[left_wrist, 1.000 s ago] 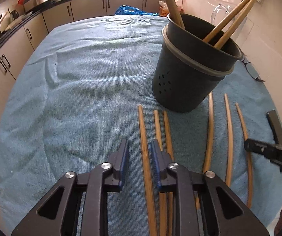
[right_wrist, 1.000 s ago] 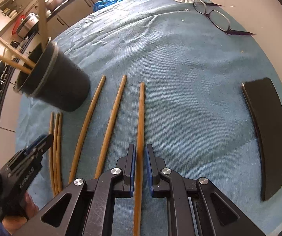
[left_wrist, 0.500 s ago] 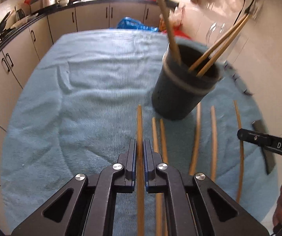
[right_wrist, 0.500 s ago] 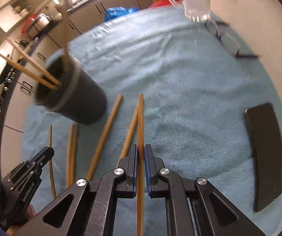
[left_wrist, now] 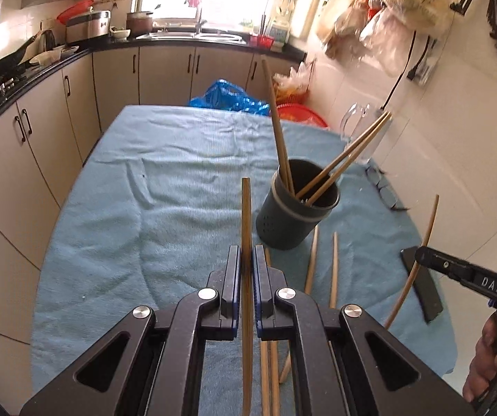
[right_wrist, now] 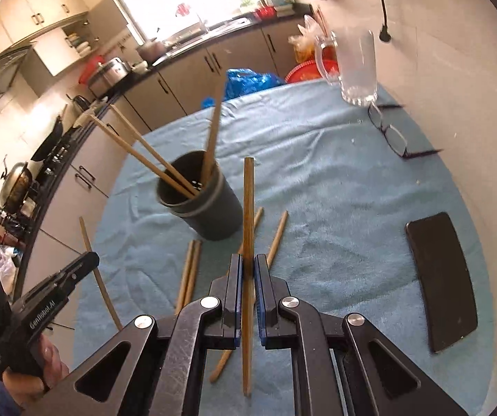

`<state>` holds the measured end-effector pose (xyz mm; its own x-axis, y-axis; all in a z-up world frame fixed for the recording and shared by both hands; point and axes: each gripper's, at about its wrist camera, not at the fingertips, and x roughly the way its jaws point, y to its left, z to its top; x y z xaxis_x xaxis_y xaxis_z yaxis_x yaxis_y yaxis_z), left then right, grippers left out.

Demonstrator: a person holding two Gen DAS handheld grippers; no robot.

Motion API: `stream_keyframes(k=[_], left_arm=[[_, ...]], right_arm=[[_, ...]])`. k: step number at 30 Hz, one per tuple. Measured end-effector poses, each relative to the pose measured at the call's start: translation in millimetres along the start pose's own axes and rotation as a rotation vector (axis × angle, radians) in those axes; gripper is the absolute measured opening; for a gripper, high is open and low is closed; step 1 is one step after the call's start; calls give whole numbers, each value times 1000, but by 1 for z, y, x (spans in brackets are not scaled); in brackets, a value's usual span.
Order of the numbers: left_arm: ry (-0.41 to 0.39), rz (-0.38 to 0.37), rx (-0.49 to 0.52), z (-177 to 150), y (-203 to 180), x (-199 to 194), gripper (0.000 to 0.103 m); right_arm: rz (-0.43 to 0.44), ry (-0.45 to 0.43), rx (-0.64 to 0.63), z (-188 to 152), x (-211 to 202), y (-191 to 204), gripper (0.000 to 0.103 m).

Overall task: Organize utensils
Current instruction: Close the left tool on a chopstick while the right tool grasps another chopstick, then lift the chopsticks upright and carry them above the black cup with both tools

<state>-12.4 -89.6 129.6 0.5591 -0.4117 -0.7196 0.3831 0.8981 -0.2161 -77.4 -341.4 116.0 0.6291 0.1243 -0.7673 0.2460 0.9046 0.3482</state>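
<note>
A dark grey utensil holder [left_wrist: 295, 216] stands on the blue towel and holds three wooden chopsticks; it also shows in the right wrist view [right_wrist: 207, 204]. My left gripper [left_wrist: 246, 263] is shut on a wooden chopstick [left_wrist: 246, 208] and holds it lifted above the towel. My right gripper [right_wrist: 247, 270] is shut on another chopstick [right_wrist: 248, 201], also lifted. Several loose chopsticks [left_wrist: 333, 263] lie on the towel in front of the holder, and they show in the right wrist view [right_wrist: 276, 239]. The right gripper with its chopstick [left_wrist: 421, 246] appears at the right of the left wrist view.
A black phone [right_wrist: 442, 277] lies on the towel at the right. Glasses [right_wrist: 392, 137] and a glass mug [right_wrist: 356, 69] stand at the far right near the wall. Kitchen cabinets [left_wrist: 40, 131] run along the left and back. The towel [left_wrist: 162, 190] covers the table.
Both grippers closed on a chopstick and lifted it off the towel. Both have risen and pulled back, so the holder looks smaller and farther.
</note>
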Motion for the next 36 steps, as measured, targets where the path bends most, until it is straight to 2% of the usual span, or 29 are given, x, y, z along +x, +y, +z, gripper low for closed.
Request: stream_keyframes(k=[17,27,36], left_arm=[[-58,-39,39,-2,-1,-47,6],[-109,20,-9,0,-19,-71,6],[-151,71,-64,4,-50,-91,6]], right_arm=[[-7,-115,-17,-19,-52,23,7],[46,-159,-53,-4,-72,11,7],[112,-177,-70,12,-88,-21,7]])
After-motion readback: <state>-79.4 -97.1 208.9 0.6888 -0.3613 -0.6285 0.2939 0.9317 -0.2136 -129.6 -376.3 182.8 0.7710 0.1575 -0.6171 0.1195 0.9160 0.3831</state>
